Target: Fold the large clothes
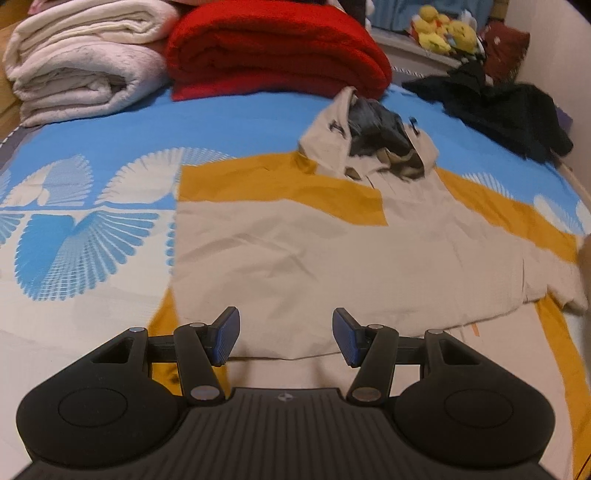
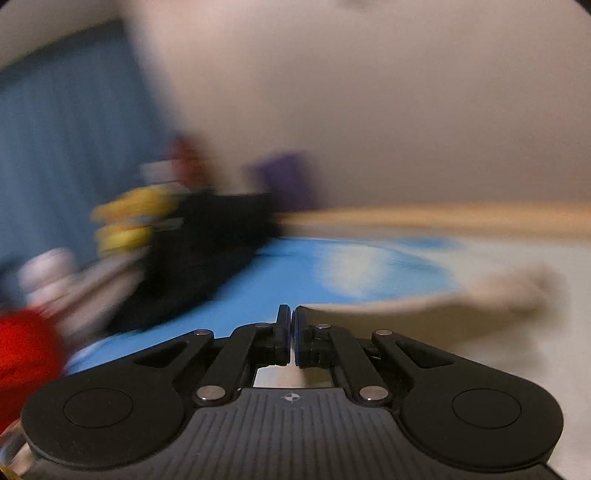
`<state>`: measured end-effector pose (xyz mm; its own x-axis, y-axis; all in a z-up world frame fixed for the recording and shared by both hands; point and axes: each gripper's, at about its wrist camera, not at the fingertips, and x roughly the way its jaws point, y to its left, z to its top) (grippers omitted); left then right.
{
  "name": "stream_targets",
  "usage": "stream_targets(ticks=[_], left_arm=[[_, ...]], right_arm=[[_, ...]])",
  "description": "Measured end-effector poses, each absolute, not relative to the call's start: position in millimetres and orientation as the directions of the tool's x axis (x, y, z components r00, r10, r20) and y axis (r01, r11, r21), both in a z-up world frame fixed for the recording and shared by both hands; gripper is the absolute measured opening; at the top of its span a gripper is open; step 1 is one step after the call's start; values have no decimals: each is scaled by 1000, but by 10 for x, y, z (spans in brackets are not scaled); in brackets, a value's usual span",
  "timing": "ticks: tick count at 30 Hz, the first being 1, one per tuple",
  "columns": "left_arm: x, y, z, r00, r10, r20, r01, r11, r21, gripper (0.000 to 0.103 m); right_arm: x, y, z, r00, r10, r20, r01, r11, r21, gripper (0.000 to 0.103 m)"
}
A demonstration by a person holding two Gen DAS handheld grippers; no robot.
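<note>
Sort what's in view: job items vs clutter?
Job:
- beige and mustard hooded jacket, spread on the bed
- left gripper, open above its hem
- right gripper, shut on beige cloth

Lying about:
- red blanket
- white blankets
- black garment
- yellow plush toys

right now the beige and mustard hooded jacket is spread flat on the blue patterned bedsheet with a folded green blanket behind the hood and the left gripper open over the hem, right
Not quite. The folded blanket behind the hood is red, not green, as the left wrist view shows. The rest holds: the beige and mustard hooded jacket lies spread flat on the blue patterned bedsheet, and the left gripper is open over its hem.
</note>
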<state>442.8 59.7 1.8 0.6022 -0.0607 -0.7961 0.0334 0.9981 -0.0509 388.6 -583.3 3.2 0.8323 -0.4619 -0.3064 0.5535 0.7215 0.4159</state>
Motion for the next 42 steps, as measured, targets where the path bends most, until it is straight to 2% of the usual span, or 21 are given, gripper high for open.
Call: stream_targets(ticks=[2, 4, 7, 9, 10, 12, 15, 17, 19, 21, 23, 26, 34, 36, 38, 40, 42], left_arm=[[4407, 705, 89, 612, -59, -788, 14, 998, -63, 61], [4388, 824, 161, 623, -59, -780, -10, 996, -83, 61], [4365, 981, 249, 634, -62, -771, -44, 992, -116, 61], [4354, 1054, 284, 637, -66, -768, -62, 989, -136, 61], [4346, 1084, 299, 638, -69, -767, -68, 987, -146, 61], [4335, 1130, 323, 638, -77, -766, -77, 984, -163, 61], [4326, 1157, 342, 639, -84, -765, -83, 981, -177, 61], [4327, 1150, 336, 637, -85, -766, -86, 980, -180, 61], [4332, 1120, 310, 633, -83, -769, -86, 981, -176, 61], [4331, 1064, 264, 625, -80, -776, -79, 983, -165, 61], [4332, 1001, 219, 617, -81, -782, -68, 985, -156, 61], [4365, 908, 161, 610, -78, -788, -55, 989, -140, 61], [4541, 795, -24, 579, -54, -813, -75, 990, -120, 61], [4560, 763, -35, 578, -58, -814, -68, 991, -119, 61], [4565, 733, -42, 577, -62, -814, -59, 991, -118, 61], [4573, 713, -48, 576, -65, -815, -54, 992, -117, 61], [4580, 713, -55, 574, -65, -816, -56, 991, -118, 61]], right_arm=[[4030, -5113, 268, 935, -265, -235, 338, 867, 365, 0], [4131, -4317, 383, 973, 24, -228, 58, 938, 343, 0], [4094, -3200, 362, 862, 421, -282, -301, 873, 384, 0], [3970, -2613, 280, 729, 582, -360, -432, 799, 418, 0], [3883, -2382, 241, 682, 601, -416, -452, 794, 406, 0], [3731, -2168, 234, 663, 554, -503, -413, 831, 371, 2], [3591, -2335, 307, 687, 482, -544, -252, 860, 443, 9], [3463, -2564, 355, 739, 411, -533, -147, 872, 468, 30], [3430, -2904, 336, 807, 280, -521, -21, 894, 448, 44], [3406, -3239, 146, 838, 140, -528, 120, 896, 429, 46], [3483, -3549, -79, 812, 31, -582, 277, 858, 432, 48], [3640, -3934, -397, 746, -21, -665, 458, 741, 491, 48], [3922, -4268, -723, 688, -10, -726, 573, 622, 534, 46], [3956, -4221, -708, 669, -9, -743, 579, 634, 513, 38], [4002, -4204, -682, 660, -52, -749, 587, 657, 472, 9], [3991, -4157, -597, 669, -112, -735, 591, 679, 435, 3], [3998, -4090, -491, 694, -166, -701, 577, 711, 402, 1]])
